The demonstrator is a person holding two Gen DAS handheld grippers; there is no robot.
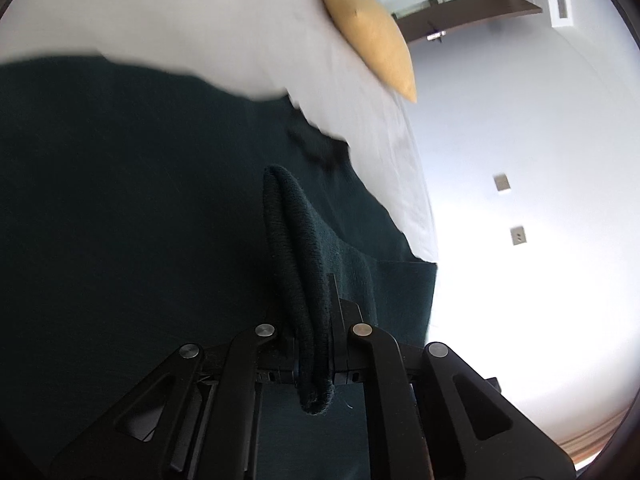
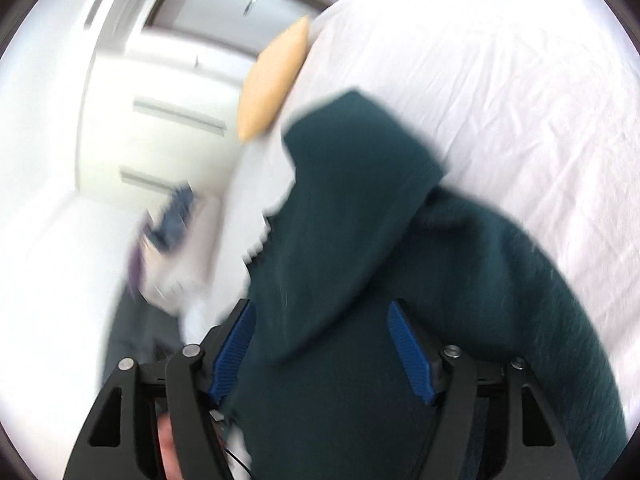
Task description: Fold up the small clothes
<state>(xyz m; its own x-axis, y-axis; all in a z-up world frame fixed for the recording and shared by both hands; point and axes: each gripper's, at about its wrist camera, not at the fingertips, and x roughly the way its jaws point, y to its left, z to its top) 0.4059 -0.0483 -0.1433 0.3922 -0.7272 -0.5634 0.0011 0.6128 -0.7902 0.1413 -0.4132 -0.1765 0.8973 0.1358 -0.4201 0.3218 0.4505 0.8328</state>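
Left tool [image 1: 316, 344] pinches garment [image 1: 120, 200] hem | right tool [image 2: 320, 344] agape, tilted

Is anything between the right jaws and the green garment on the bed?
Nothing visible. The right gripper stands open directly over the dark green garment, cloth between its blue pads. The left gripper is already shut on a bunched edge.

White bed [image 2: 500, 80]: dark green garment [image 2: 360, 240], yellow pillow [image 1: 368, 32] on it.
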